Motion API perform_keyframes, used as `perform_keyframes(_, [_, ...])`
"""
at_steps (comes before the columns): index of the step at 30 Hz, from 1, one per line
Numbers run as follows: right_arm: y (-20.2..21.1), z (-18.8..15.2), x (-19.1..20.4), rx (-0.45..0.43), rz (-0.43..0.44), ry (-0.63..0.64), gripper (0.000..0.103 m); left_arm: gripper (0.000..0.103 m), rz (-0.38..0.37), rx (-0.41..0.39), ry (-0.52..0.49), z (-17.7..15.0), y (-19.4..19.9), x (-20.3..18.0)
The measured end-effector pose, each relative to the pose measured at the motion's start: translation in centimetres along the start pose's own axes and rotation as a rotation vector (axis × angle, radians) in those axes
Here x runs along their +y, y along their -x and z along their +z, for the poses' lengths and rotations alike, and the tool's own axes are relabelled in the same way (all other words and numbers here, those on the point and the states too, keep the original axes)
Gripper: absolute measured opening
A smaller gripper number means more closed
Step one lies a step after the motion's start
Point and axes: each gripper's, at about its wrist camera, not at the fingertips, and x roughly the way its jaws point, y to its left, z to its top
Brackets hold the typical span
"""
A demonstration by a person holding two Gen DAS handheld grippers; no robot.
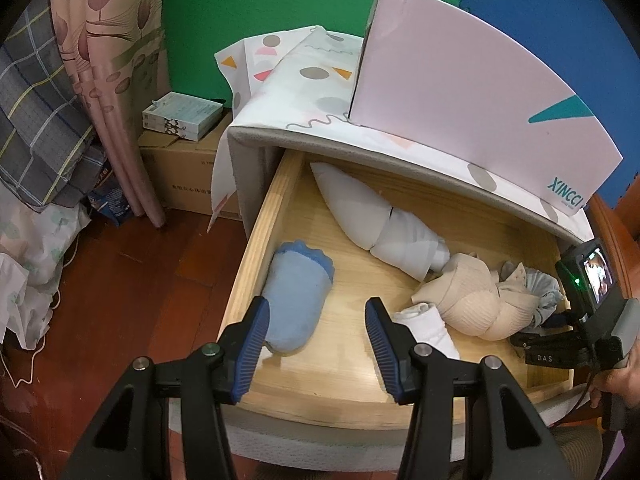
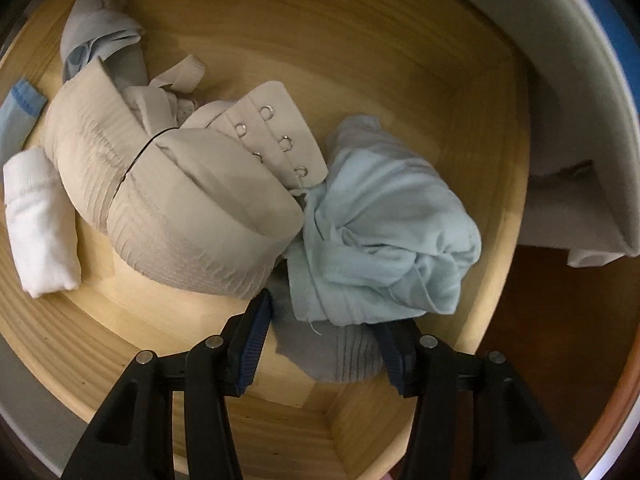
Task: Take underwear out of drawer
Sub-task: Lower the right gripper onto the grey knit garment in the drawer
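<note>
Below the cloth-draped cabinet top, the drawer stands pulled well out, its wooden floor holding a scatter of soft things. Largest is the long white roll lying toward the far side, then the blue towel against the left wall, then the beige bra near the middle. Pressed against the bra's right side sits the crumpled pale-blue underwear, in the near right corner. A small white roll lies just left of the bra.

The right tongs are down in that corner, open, with the fingers straddling the near edge of the underwear; a grey fold lies between them. Whether the pads touch cloth yet I cannot tell. The left tongs hang open above the drawer's near edge, holding nothing.

To do this well, I would push the right tongs a little deeper so they close on the bulk of the bundle rather than a loose hem, keep the left finger clear of the bra cup, then lift straight up so the hooks do not snag and drag the bra along.
</note>
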Motion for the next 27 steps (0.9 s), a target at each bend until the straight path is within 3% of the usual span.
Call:
perform_keyframes(9, [0.2, -1.3, 0.3, 0.091, 0.258, -0.085, 0.045, 0.051, -0.006, 0.000, 0.005, 0.0, -0.1, 0.0])
perform_keyframes(12, [1.1, -1.2, 0.5, 0.078, 0.229, -0.105, 0.047, 0.051, -0.008, 0.001, 0.008, 0.0, -0.1, 0.1])
perform_keyframes(16, [1.9, -0.6, 0.8, 0.073, 0.171, -0.102, 0.066, 0.051, -0.012, 0.003, 0.011, 0.0, -0.1, 0.2])
perform_keyframes(20, [2.0, 2.1, 0.3, 0.089, 0.154, -0.135, 0.066, 0.051, -0.011, 0.009, 0.007, 0.0, -0.2, 0.1])
perform_keyframes(27, [0.6, 3.5, 0.6, 0.139, 0.150, -0.161, 0.066, 0.051, -0.019, 0.033, 0.032, 0.1, -0.6, 0.9])
